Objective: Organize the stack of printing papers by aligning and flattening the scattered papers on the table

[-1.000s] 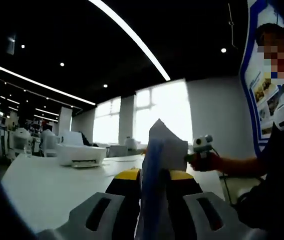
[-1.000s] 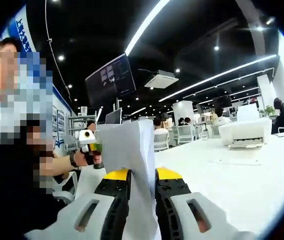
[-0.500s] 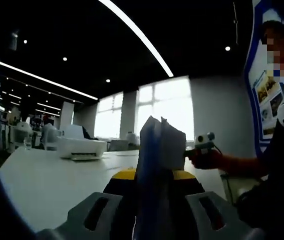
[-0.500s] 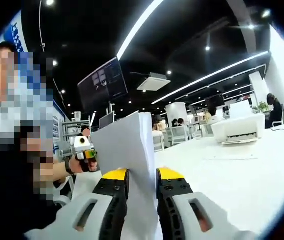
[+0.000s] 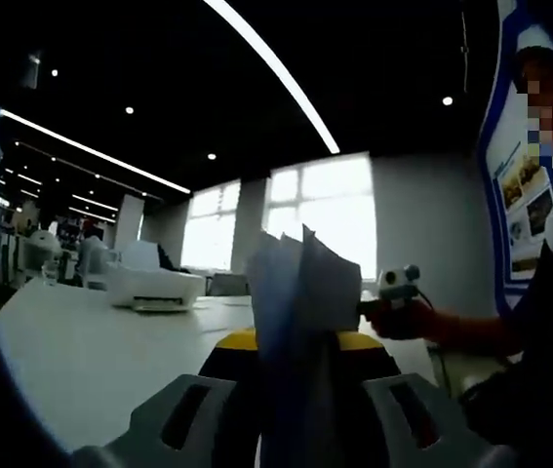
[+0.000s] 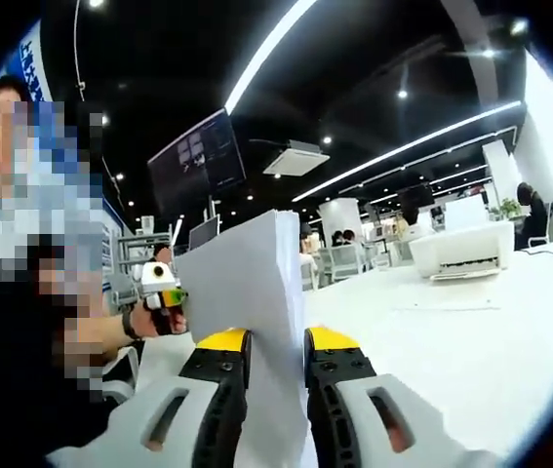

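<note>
Left claw (image 5: 294,343): clamped on one end of the papers (image 5: 294,292), which stand on edge above the tabletop (image 5: 81,361).
Right claw (image 6: 264,341): clamped on the other end of the papers.
Risk: top edges fan unevenly in the left gripper view; loosening either grip could let sheets slip or splay, and squeezing hard may crease them.
Change: the sheets' tops look more spread than half a second ago; the printer (image 5: 151,286) sits as before.
</note>
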Tool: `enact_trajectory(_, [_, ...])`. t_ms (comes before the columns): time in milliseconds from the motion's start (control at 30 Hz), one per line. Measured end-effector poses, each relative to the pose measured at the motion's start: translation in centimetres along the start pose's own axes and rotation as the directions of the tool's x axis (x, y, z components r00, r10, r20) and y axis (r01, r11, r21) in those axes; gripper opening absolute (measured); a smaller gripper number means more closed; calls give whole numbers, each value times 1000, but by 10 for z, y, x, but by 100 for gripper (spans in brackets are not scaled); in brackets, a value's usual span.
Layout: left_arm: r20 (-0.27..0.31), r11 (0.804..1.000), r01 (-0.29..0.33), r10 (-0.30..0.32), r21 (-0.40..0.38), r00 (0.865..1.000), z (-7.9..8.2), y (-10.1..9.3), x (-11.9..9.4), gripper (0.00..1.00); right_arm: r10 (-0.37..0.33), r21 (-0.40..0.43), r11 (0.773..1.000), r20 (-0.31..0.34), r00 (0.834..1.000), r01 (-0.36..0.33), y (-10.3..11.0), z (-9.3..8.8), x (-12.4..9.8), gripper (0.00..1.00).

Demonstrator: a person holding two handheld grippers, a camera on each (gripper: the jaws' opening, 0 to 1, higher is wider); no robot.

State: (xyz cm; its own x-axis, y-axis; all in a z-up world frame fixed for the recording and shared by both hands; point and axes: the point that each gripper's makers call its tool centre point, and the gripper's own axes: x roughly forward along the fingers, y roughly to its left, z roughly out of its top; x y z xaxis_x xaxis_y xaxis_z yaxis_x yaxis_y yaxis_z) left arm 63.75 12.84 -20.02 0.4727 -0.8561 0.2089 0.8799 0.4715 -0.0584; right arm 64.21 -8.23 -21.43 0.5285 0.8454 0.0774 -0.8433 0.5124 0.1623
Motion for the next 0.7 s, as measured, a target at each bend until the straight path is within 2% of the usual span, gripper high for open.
enact_trajectory(200, [-12,1000,-3,3,3,1000,-3,2,-6,26,-8,-2,1000,0,1000,8,0,2,-4,18])
enact_trajectory(300, [-10,1000,-1,1,6,1000,-3,0,-7,24,1,1,1000,2,1000,-1,1,2,-5,14])
enact_trajectory(467, [-10,1000,4,-3,21,1000,-2,-1,-8,14,11,-8,1000,6,1000,-11,-5,4,-7,6])
enact_trajectory(600, [-7,999,8,-8,35,1000,-2,-3,-6,8,16,-14,1000,6,1000,-16,-3,3,-7,1])
enact_trajectory(700, [-7,998,16,-16,64,1000,2,-8,-2,6,3,-62,998,-6,1000,-3,0,6,-5,0])
